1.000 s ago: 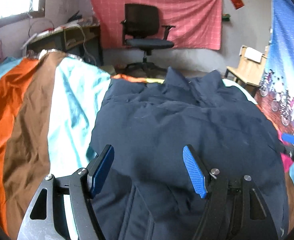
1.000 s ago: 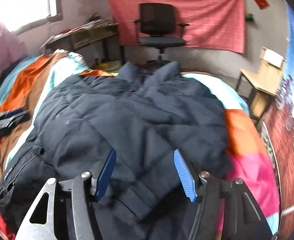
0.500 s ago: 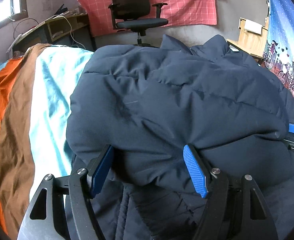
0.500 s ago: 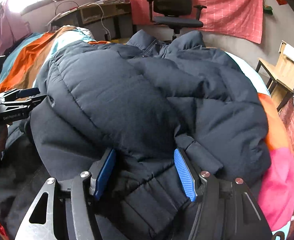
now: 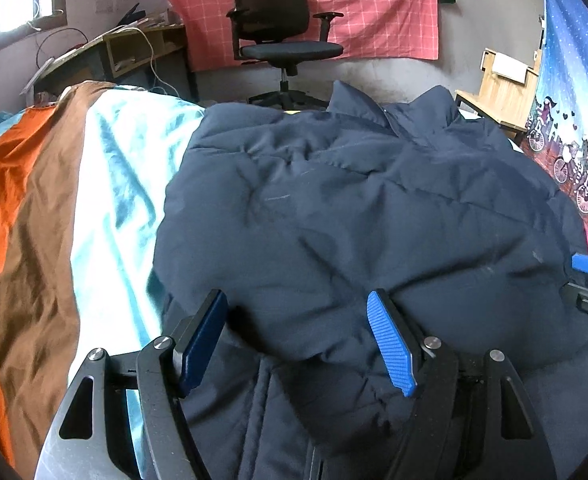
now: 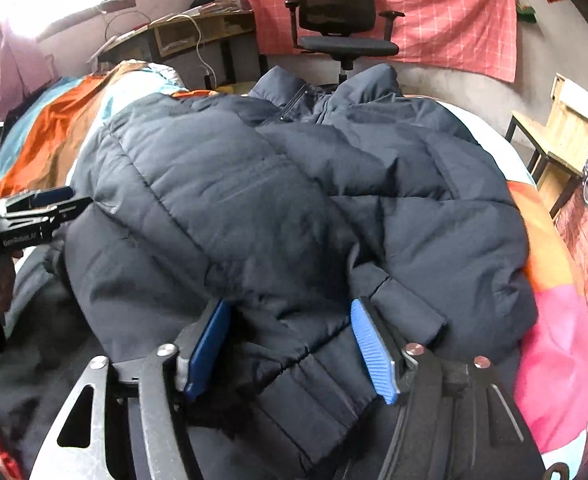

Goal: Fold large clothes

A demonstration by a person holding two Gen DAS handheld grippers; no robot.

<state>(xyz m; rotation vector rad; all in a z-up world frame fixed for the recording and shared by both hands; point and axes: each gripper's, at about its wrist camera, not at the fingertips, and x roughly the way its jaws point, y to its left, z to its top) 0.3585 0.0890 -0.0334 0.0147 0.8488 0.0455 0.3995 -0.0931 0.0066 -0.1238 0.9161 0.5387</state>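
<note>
I hold both grippers low over the navy puffer jacket (image 5: 353, 216), which lies folded across the striped bedspread (image 5: 54, 208). Left gripper (image 5: 297, 344) jaws spread wide, hem bunched between them. Right gripper (image 6: 290, 344) is spread too, straddling the cuff. Since half a second ago, I've pulled back slightly.

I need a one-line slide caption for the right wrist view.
Open right gripper straddling the hem of a navy puffer jacket on the bed.
</note>
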